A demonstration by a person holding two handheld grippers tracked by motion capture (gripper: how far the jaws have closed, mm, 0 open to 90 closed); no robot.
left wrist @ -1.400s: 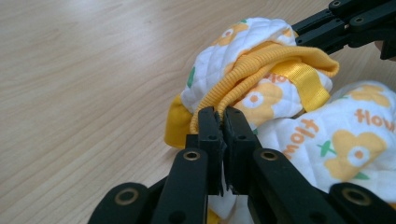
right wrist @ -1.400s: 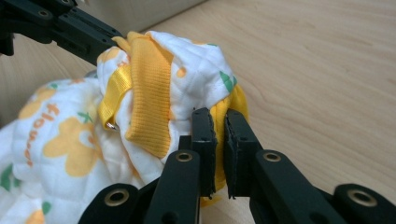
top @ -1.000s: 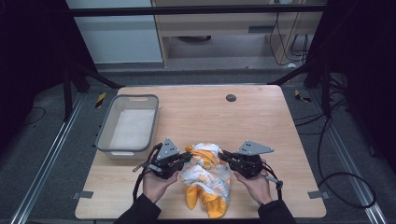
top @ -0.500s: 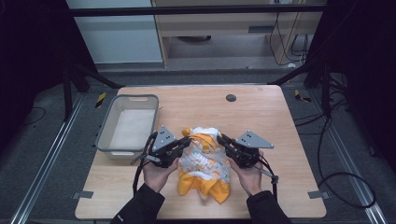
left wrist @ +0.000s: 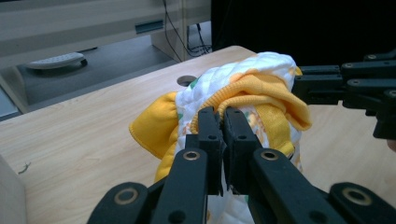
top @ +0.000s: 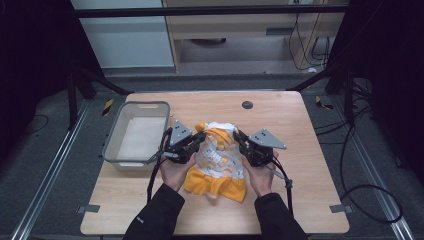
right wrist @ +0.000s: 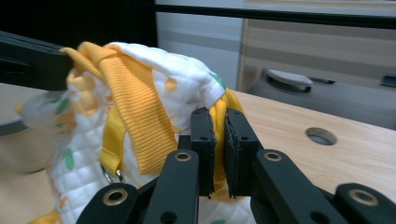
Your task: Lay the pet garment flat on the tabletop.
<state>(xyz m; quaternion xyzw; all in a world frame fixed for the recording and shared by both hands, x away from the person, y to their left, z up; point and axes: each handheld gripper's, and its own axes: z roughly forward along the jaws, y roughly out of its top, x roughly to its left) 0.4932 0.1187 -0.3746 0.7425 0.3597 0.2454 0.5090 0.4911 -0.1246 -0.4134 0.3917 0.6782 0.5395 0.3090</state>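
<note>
The garment (top: 216,159) lies mid-bench (top: 300,130), its long axis running twelve to six, yellow hem at six. Left tongs (top: 200,140) and right tongs (top: 237,138) each pinch its upper edge — the pinched folds themselves are hidden.

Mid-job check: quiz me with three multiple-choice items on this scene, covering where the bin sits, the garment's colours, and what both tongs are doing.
1. Where is the grey bin?
A. left of the garment
B. right of it
C. on top of it

2. The garment is
A. blue and black
B. white and yellow-orange
C. plain red

3. The left tongs and right tongs are
A. both wide open
B. both shut on the garment
C. one open

Answers: A, the high view shows it at the table's left; B, quilted white with orange trim; B, each pair pinches fabric.
</note>
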